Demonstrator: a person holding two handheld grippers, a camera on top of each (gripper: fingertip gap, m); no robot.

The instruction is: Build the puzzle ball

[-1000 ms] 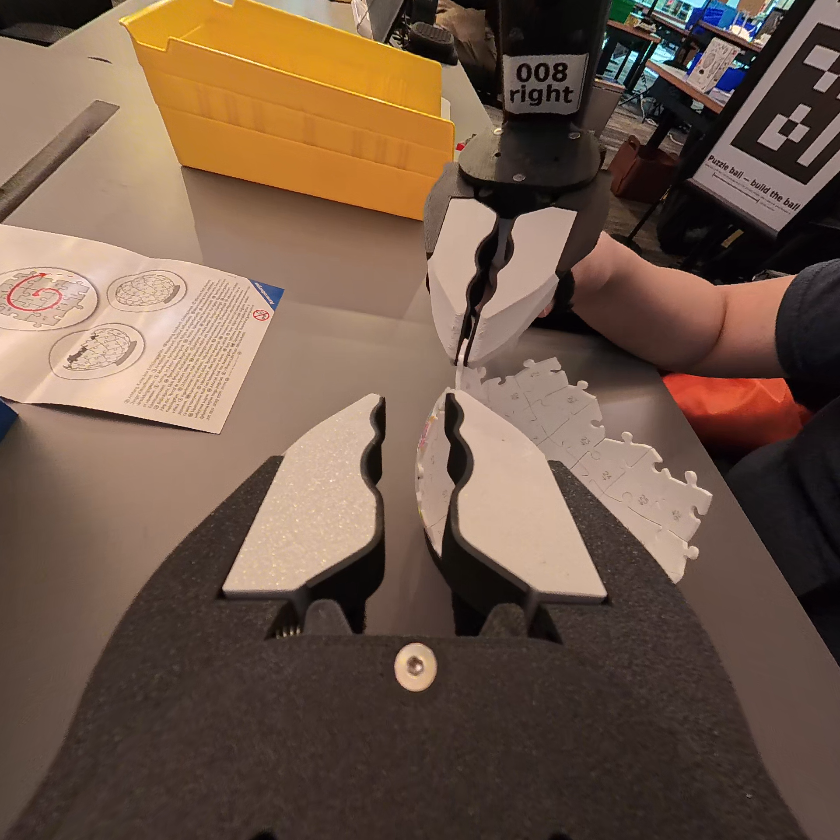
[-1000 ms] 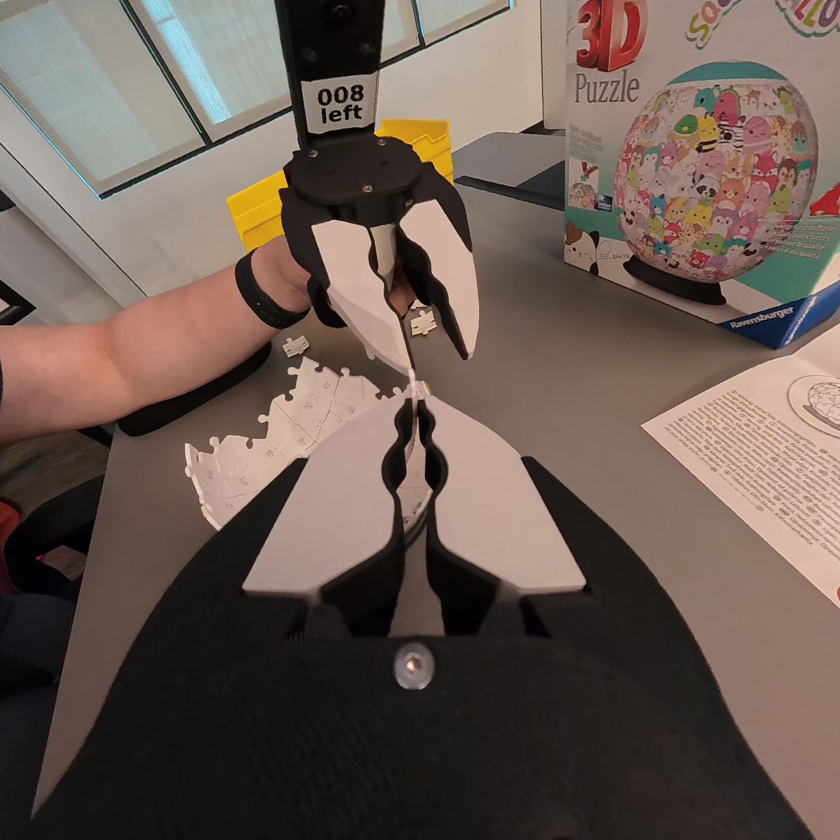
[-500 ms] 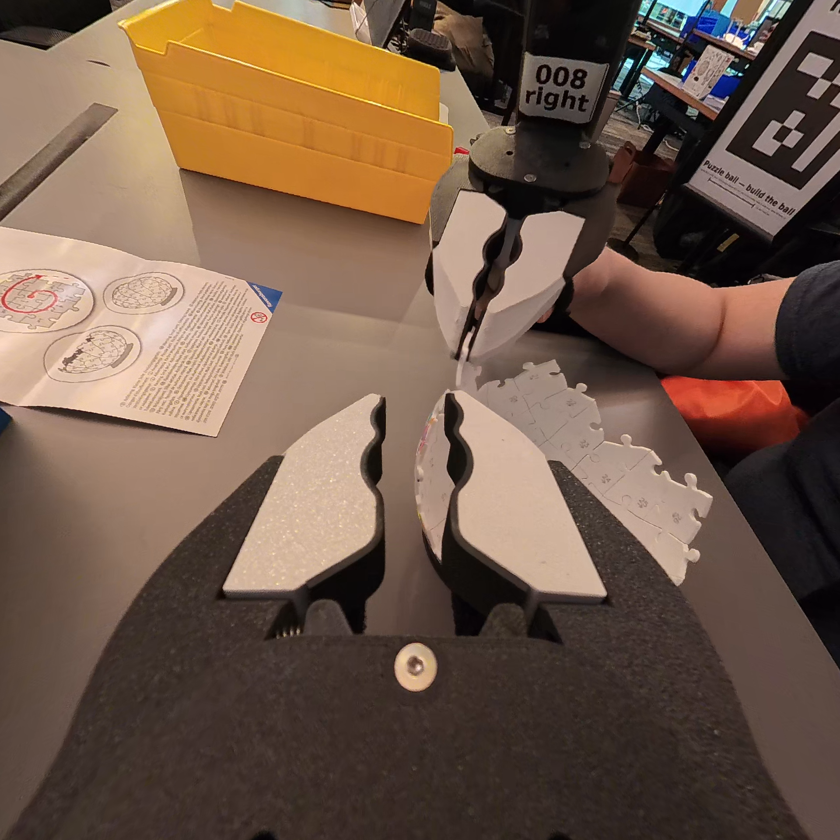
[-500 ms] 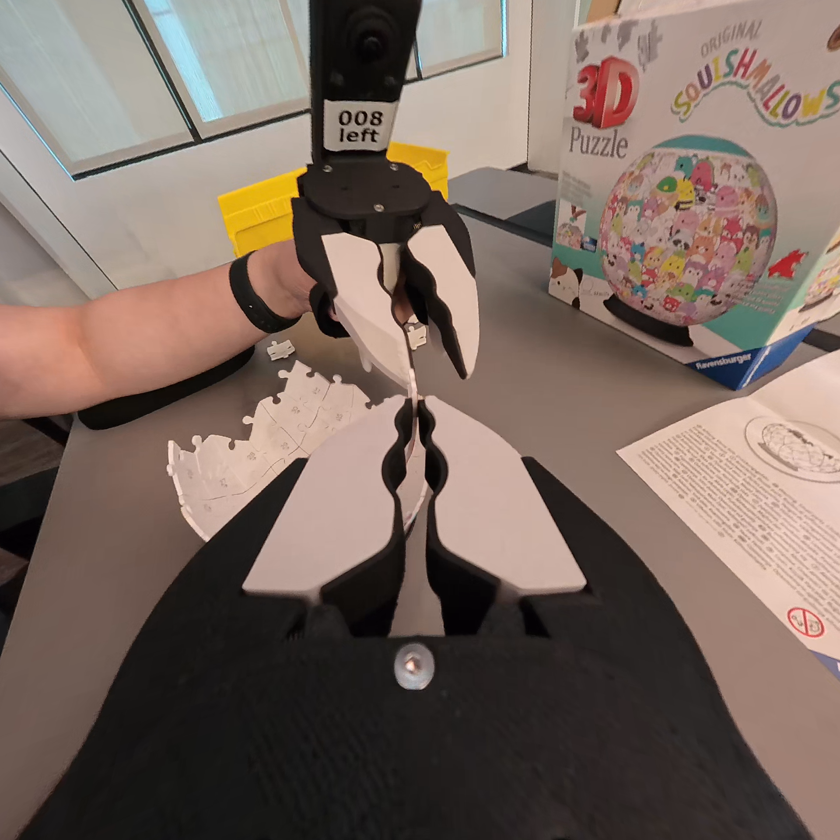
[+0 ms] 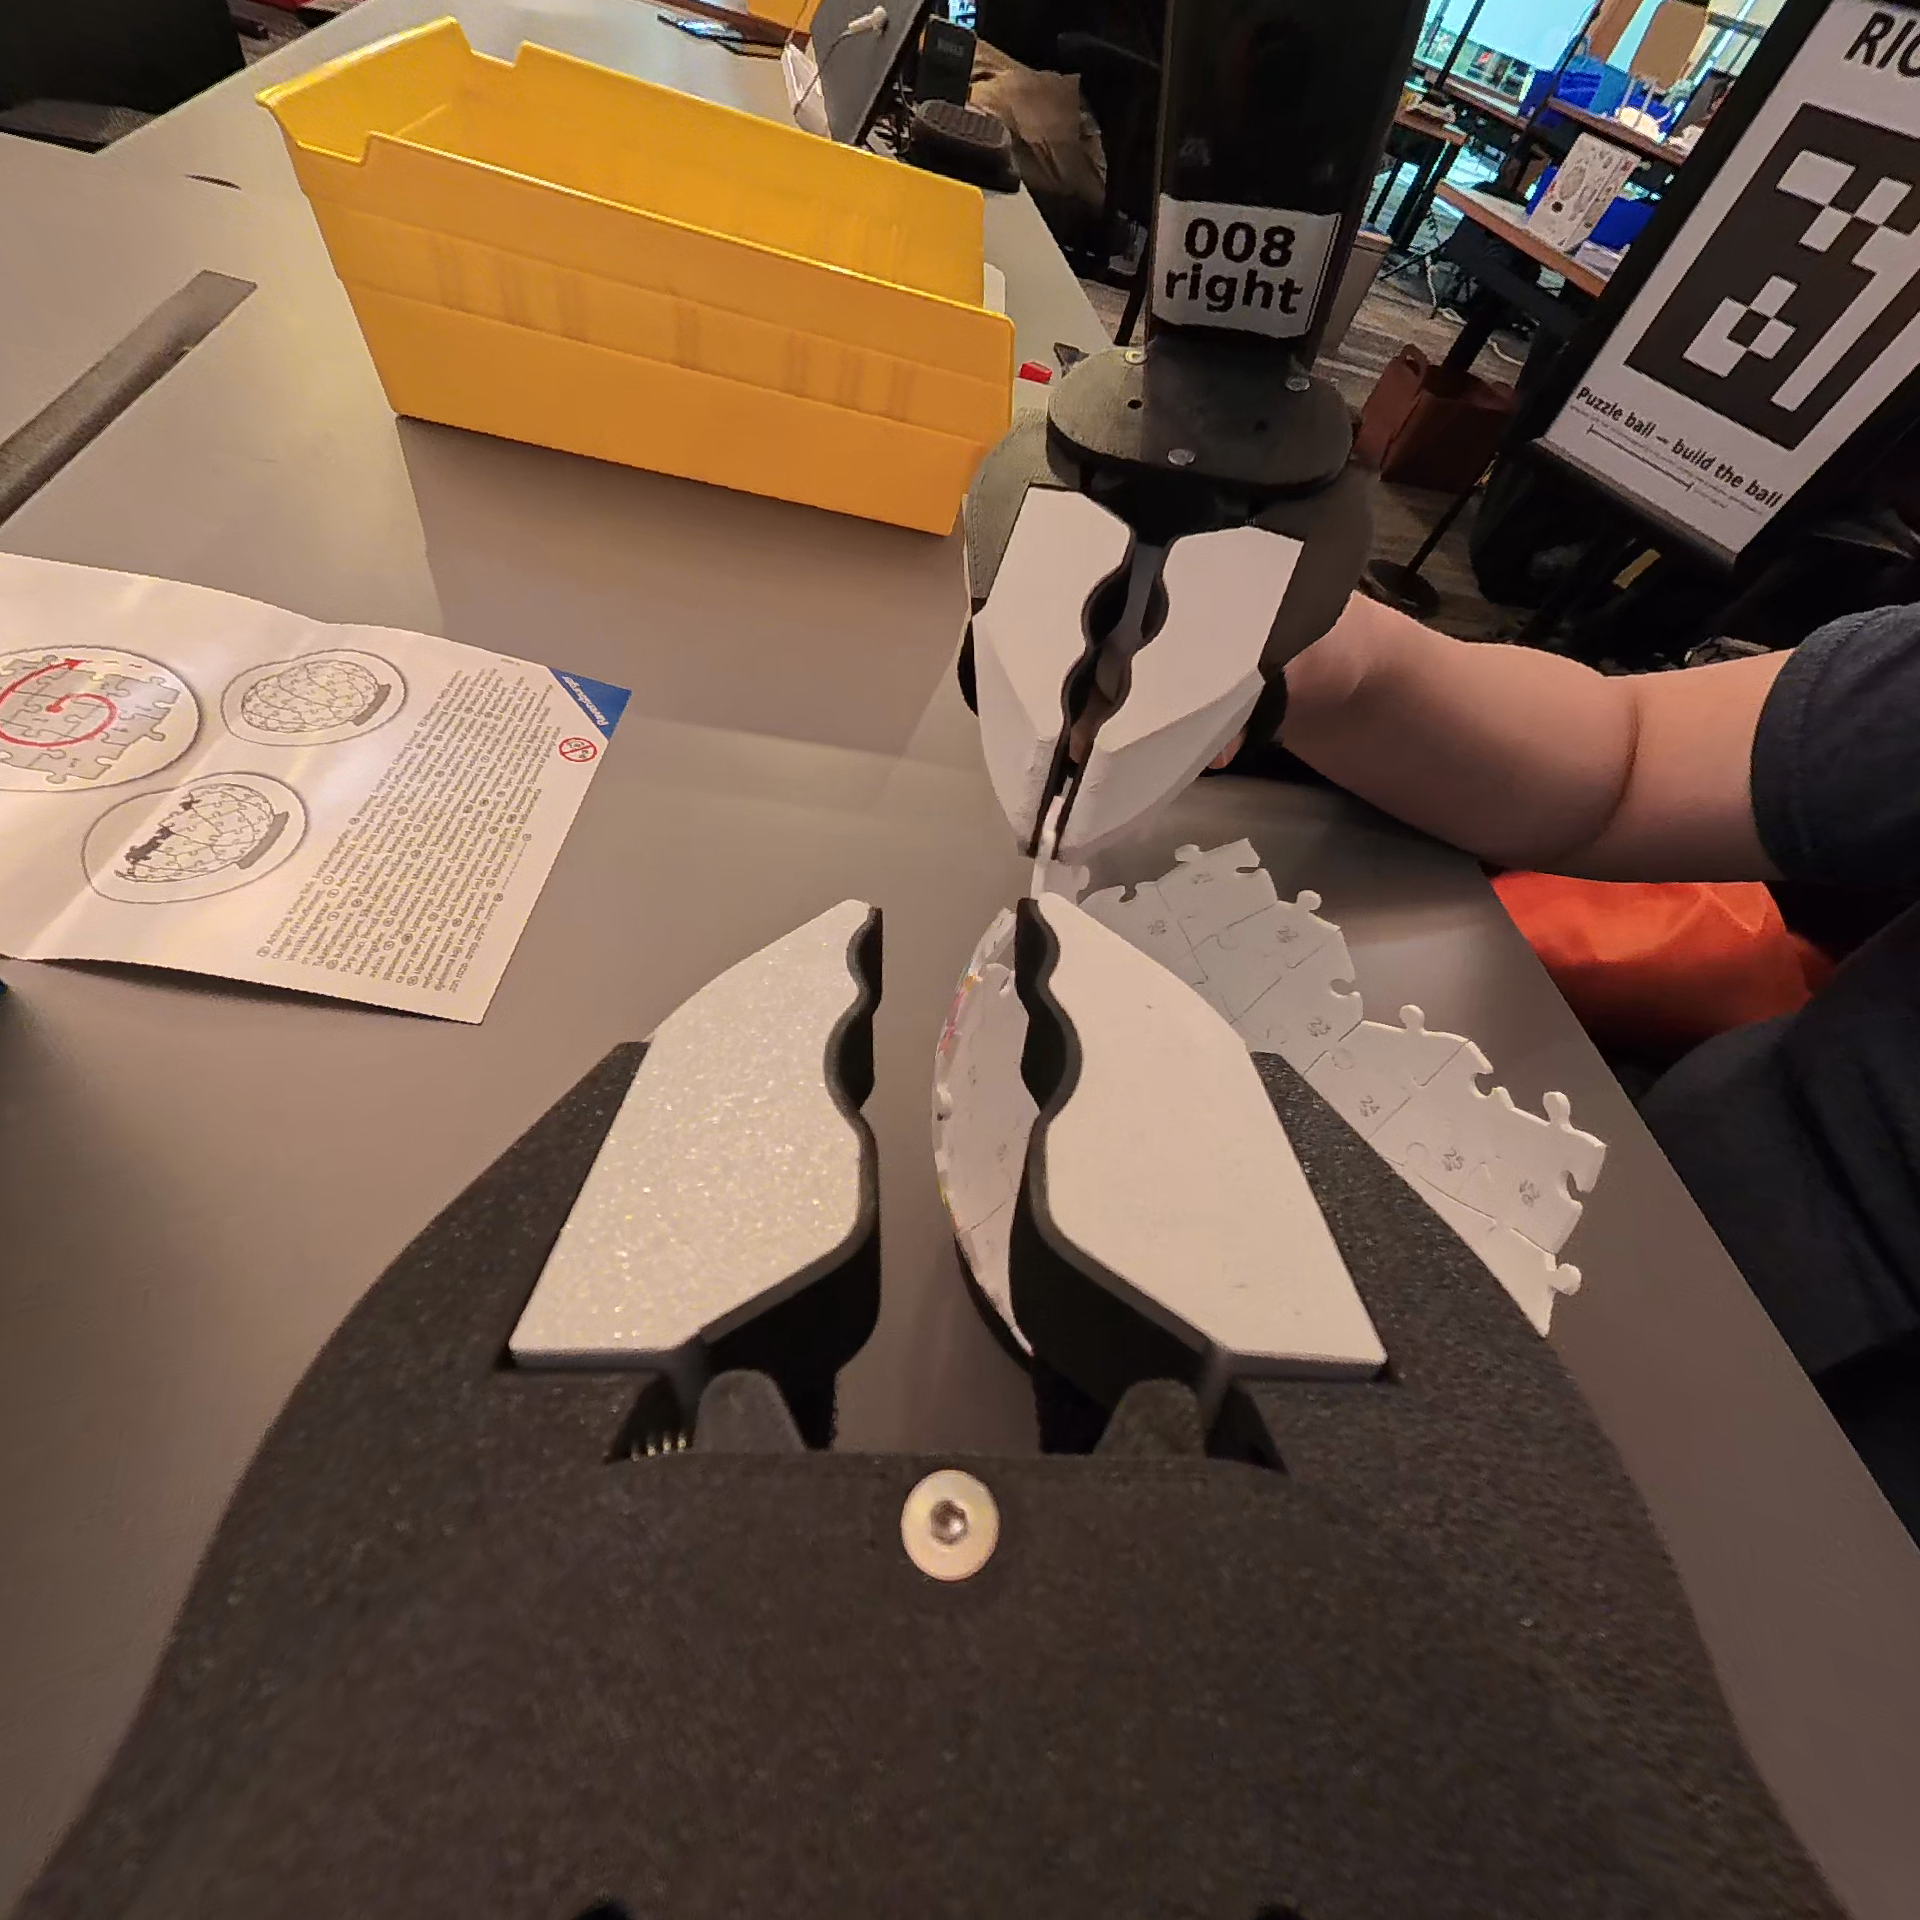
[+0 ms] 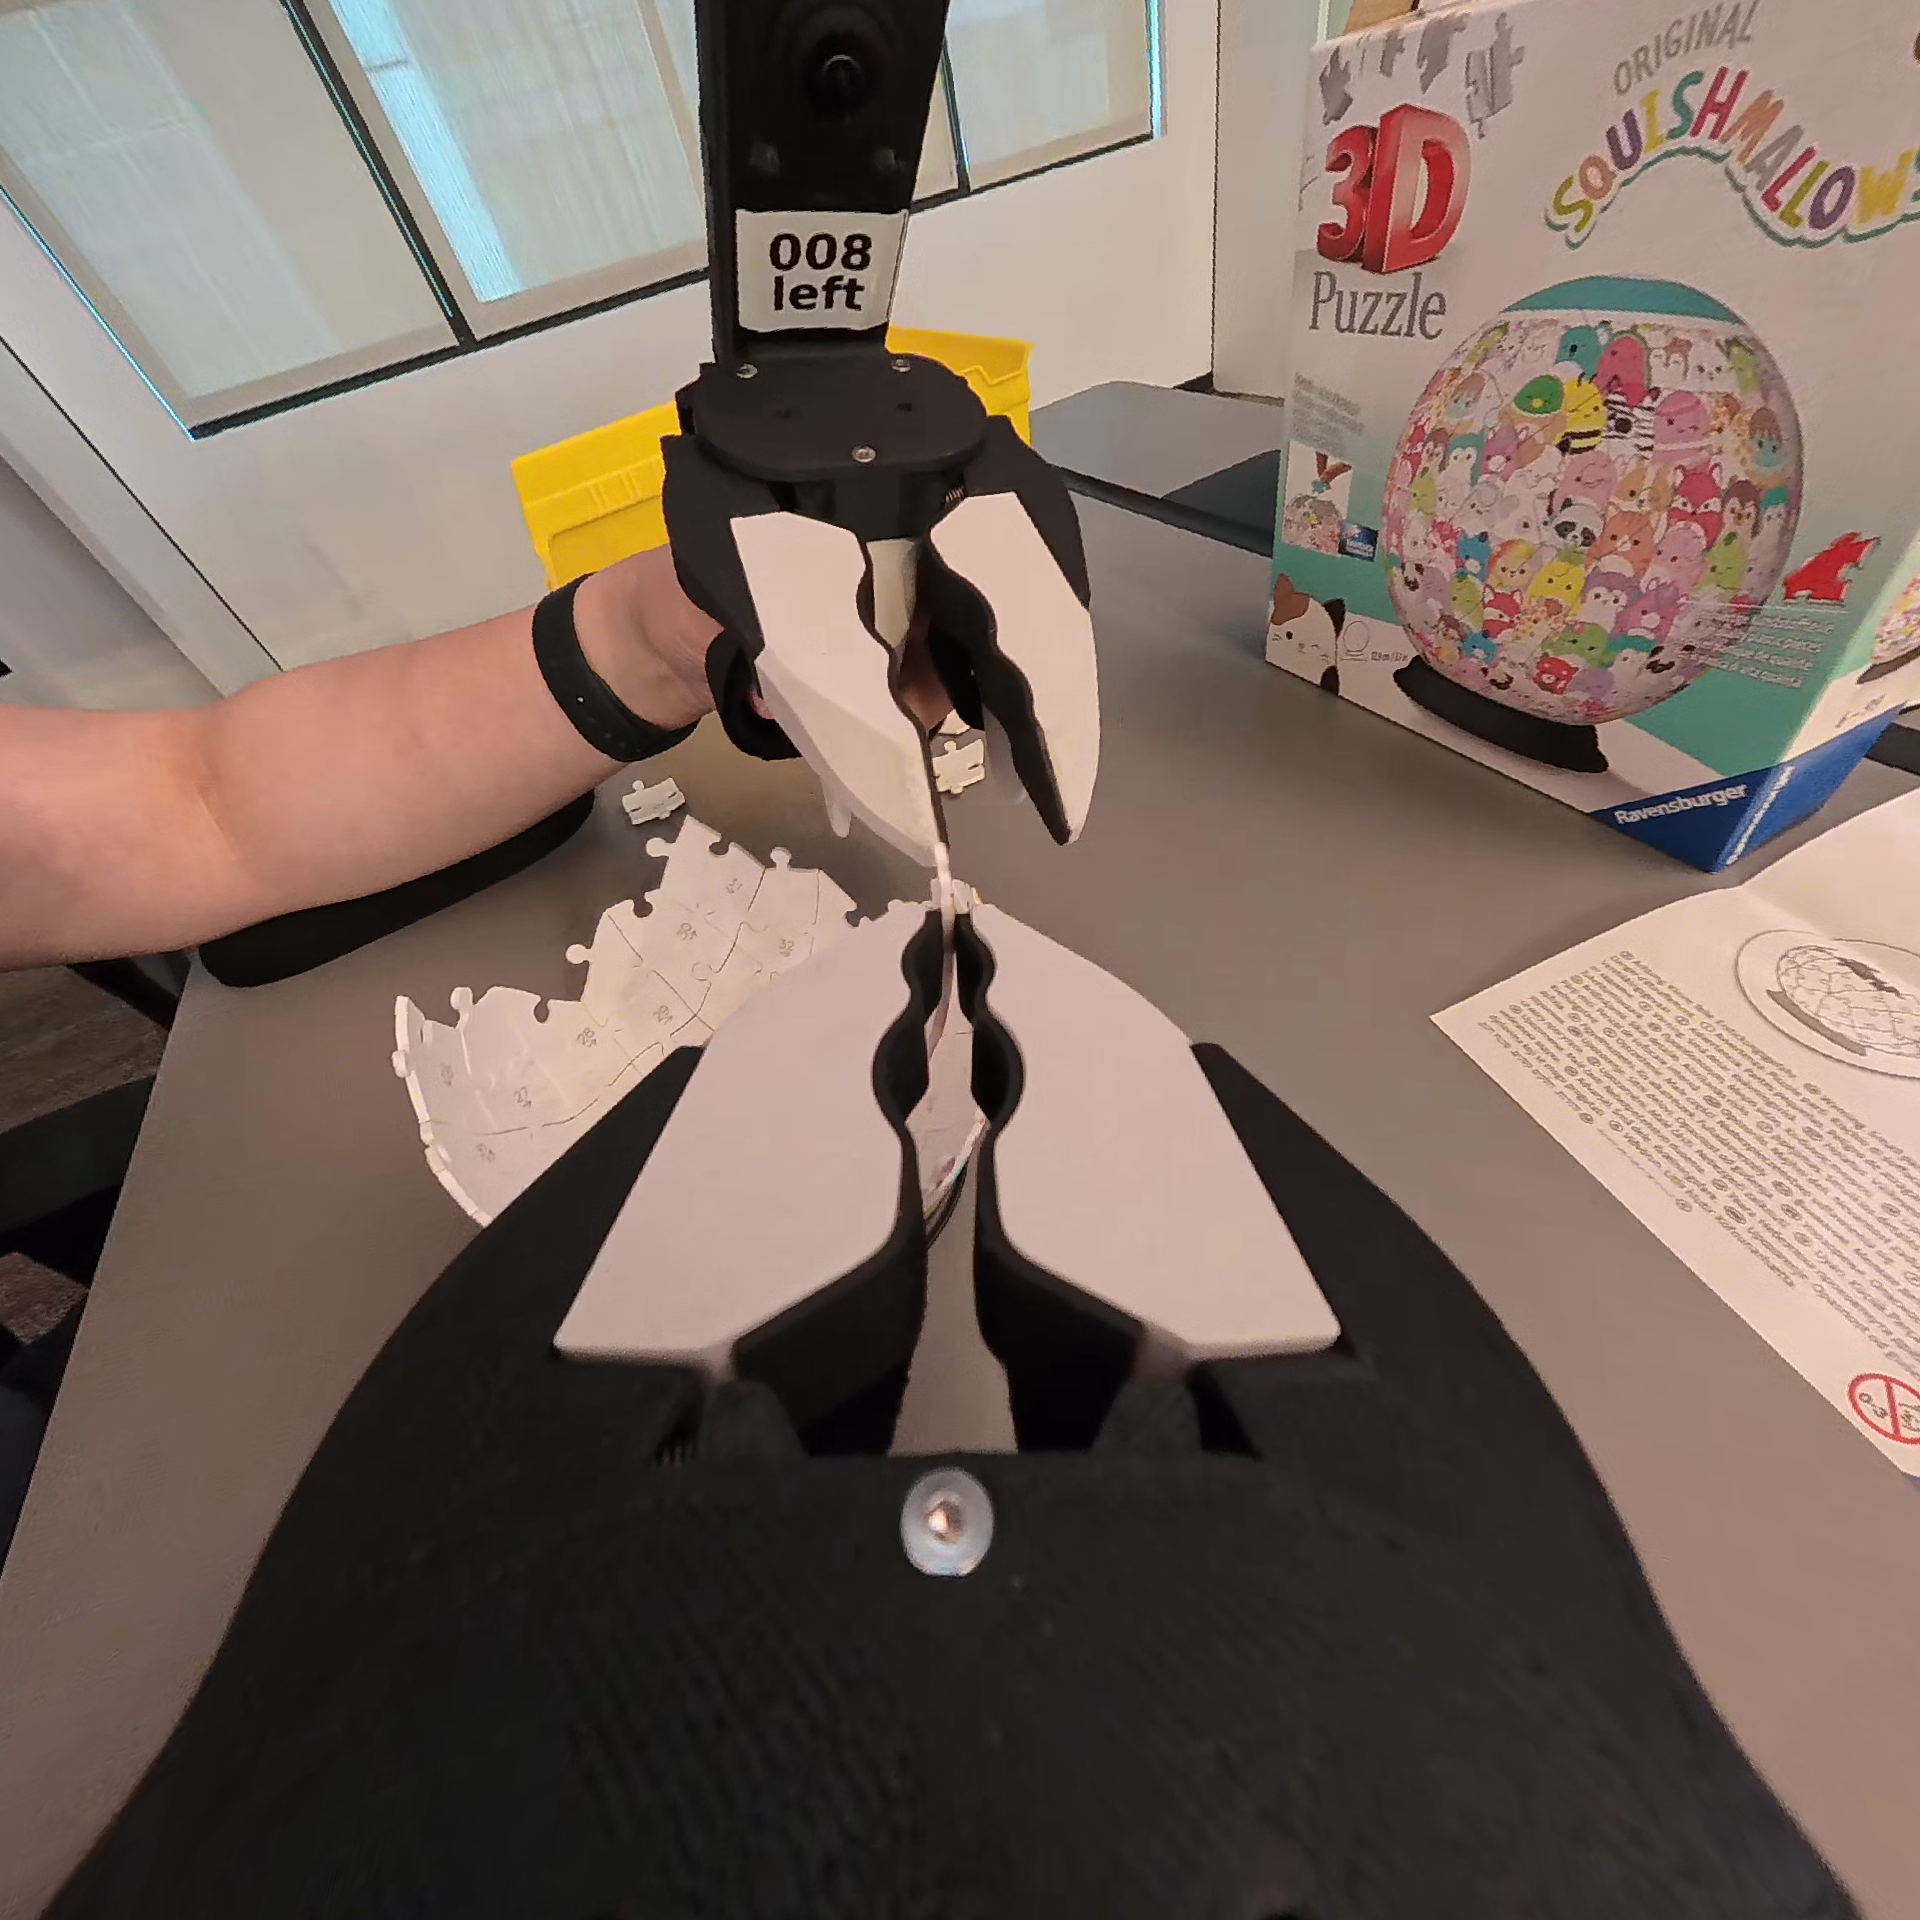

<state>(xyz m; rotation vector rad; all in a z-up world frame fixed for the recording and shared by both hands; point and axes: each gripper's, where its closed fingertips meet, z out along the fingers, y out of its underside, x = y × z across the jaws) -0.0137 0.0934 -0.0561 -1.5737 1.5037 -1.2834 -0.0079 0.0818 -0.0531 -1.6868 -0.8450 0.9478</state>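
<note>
A grey table (image 5: 727,644) carries a yellow bin (image 5: 665,270), leaflet (image 5: 281,800), puzzle box (image 6: 1590,416) and loose pieces (image 6: 655,802).

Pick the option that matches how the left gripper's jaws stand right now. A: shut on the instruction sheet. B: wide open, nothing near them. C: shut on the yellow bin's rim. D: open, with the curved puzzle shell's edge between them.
D: in the left wrist view the left gripper shows a clear gap between its fingers, with the curved puzzle shell rising inside it against one finger.
</note>
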